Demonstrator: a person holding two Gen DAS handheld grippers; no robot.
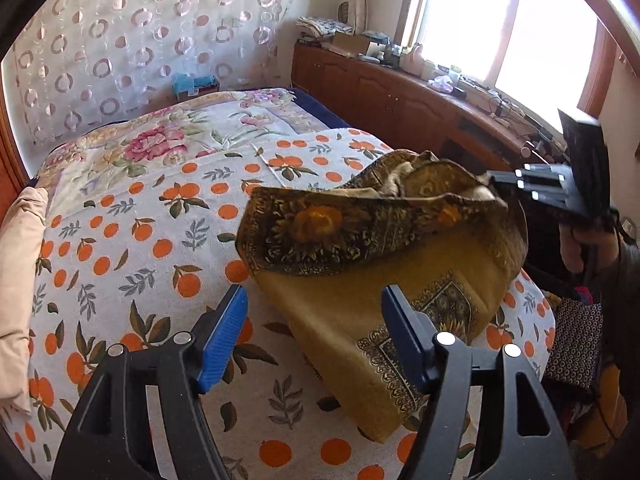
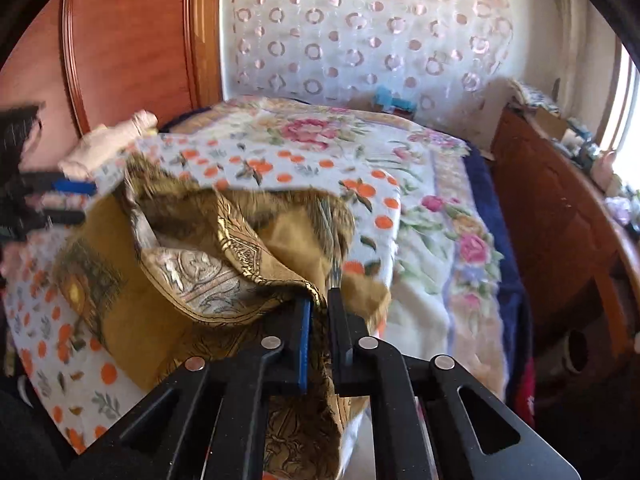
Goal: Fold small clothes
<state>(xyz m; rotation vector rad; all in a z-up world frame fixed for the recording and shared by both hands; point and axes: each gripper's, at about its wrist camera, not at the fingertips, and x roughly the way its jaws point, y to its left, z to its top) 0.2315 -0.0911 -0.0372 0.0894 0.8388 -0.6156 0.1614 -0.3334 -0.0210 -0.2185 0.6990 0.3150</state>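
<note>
A mustard-gold patterned cloth (image 1: 360,280) lies half folded on the orange-dotted white bedsheet (image 1: 132,248). The right gripper (image 2: 320,320) is clenched on its lifted edge at the cloth's three o'clock. The left gripper (image 1: 316,316) hangs released at six o'clock, holding nothing.

Bedroom: bed (image 1: 168,216) under orange-print sheet, floral quilt (image 1: 192,136) beyond. Circle-patterned curtain (image 1: 132,32) covers far wall. Bright window (image 1: 500,20) above cluttered wooden cabinet (image 1: 380,96); daylight strong.
</note>
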